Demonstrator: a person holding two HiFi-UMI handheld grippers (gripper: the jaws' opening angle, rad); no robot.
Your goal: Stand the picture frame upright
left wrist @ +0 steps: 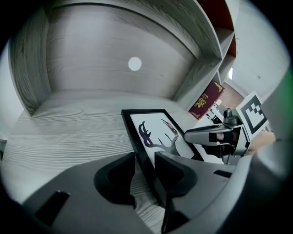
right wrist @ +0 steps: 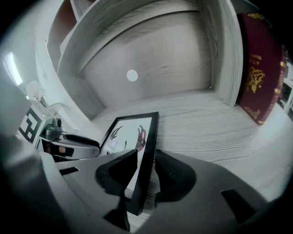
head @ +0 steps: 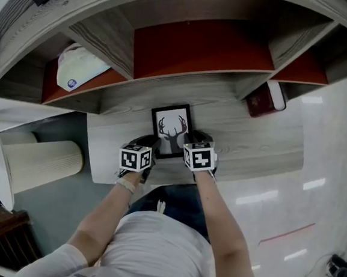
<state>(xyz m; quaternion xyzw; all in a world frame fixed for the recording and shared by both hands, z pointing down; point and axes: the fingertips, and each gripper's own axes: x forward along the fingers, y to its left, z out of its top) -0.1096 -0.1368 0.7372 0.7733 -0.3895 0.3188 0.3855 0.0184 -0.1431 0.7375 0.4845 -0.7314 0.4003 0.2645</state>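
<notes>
Left gripper view — picture frame (left wrist: 154,131) between opening jaws.

Picture frame (head: 172,130) on desk (head: 254,142), book (head: 262,101) right

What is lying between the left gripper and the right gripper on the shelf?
The picture frame, seen in the head view. The left gripper, jaws opening, straddles its left edge; the right gripper straddles its right edge.

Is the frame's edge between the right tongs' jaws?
Yes, the right gripper view shows the black side edge of the picture frame standing between the two jaws of the right tongs.
</notes>
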